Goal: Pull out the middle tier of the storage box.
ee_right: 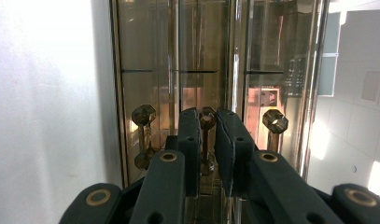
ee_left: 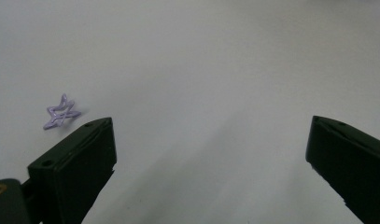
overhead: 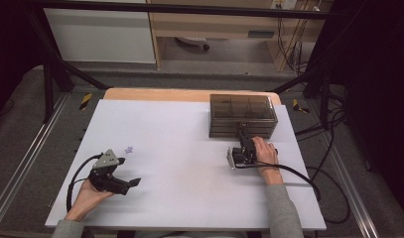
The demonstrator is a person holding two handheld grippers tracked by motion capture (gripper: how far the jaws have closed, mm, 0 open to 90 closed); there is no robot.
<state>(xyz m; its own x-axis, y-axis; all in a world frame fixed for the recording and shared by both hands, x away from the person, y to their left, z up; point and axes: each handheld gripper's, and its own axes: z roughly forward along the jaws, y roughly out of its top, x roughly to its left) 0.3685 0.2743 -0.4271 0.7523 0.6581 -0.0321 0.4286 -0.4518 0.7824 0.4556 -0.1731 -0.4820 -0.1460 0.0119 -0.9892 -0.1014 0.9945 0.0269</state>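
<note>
At the far right of the white worktop (overhead: 165, 144) stands a smoky translucent drawer box (overhead: 242, 115), and the right gripper (overhead: 243, 141) meets its near face. In the right gripper view, the fingers (ee_right: 190, 140) are drawn close around the middle knob (ee_right: 207, 119) of three small faceted knobs; they appear to pinch it, though glare on the plastic leaves the exact pad contact uncertain. The left knob (ee_right: 144, 115) and the right knob (ee_right: 275, 120) stand free on either side. The step in hand is judged to be opening the middle drawer: it is best done by keeping the pinch centred on the knob's stem and pulling straight back along the drawer's run, level with the worktop, so that the drawer does not skew or drag the light box with it; steadying the box may be needed. The right hand (overhead: 265, 151) lies low on the worktop, forearm coming in from the near edge, gripper pointing away at the box. The left gripper (overhead: 121, 174) rests well apart at the near left, cradled in an upturned left hand (overhead: 88, 196), its fingers (ee_left: 75, 163) spread wide and holding nothing; a small lilac star (ee_left: 60, 112) lies just beside them.
</note>
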